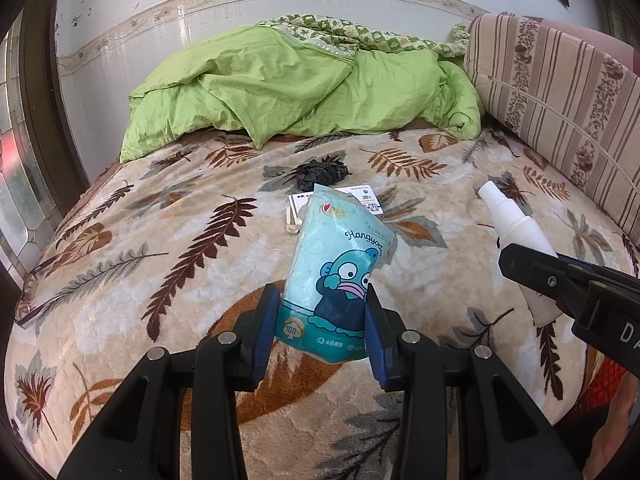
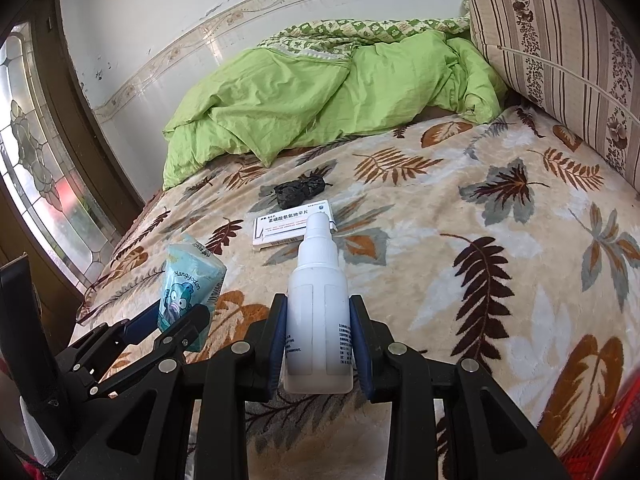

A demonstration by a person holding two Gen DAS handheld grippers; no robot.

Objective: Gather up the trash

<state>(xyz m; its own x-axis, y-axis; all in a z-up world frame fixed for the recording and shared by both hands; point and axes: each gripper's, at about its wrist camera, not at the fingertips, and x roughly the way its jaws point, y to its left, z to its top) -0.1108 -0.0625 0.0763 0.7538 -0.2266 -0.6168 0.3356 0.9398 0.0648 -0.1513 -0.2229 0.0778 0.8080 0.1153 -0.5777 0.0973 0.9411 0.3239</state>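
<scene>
Tissue pack [image 1: 338,276], blue-green with a cartoon fish face, pinched at its lower end between the blue pads of the left gripper [image 1: 322,320] and lifted above the leaf-print blanket [image 1: 160,248], top end tilted away. Same pack at the left edge of the right wrist view [image 2: 188,284], clamped in the left gripper [image 2: 168,320]. White spray bottle [image 2: 318,300], nozzle pointing forward, squeezed around its body between the pads of the right gripper [image 2: 318,344], base toward the camera; in the left wrist view, the bottle [image 1: 516,228] held at the right by the black finger of the right gripper [image 1: 540,276]. Farther out on the blanket, flat and untouched: a white medicine box [image 2: 294,222] with blue print, partly hidden behind the tissue pack in the left wrist view [image 1: 366,198]. Just beyond the box, a crumpled black plastic bag [image 1: 322,174], close to it but whether touching cannot be told. At the far end of the bed, a rumpled green quilt [image 1: 296,88] against the wall. To the right, a striped floral cushion [image 1: 560,92] standing along the blanket's edge. At the lower right corner, a bit of red mesh basket [image 2: 600,440].
</scene>
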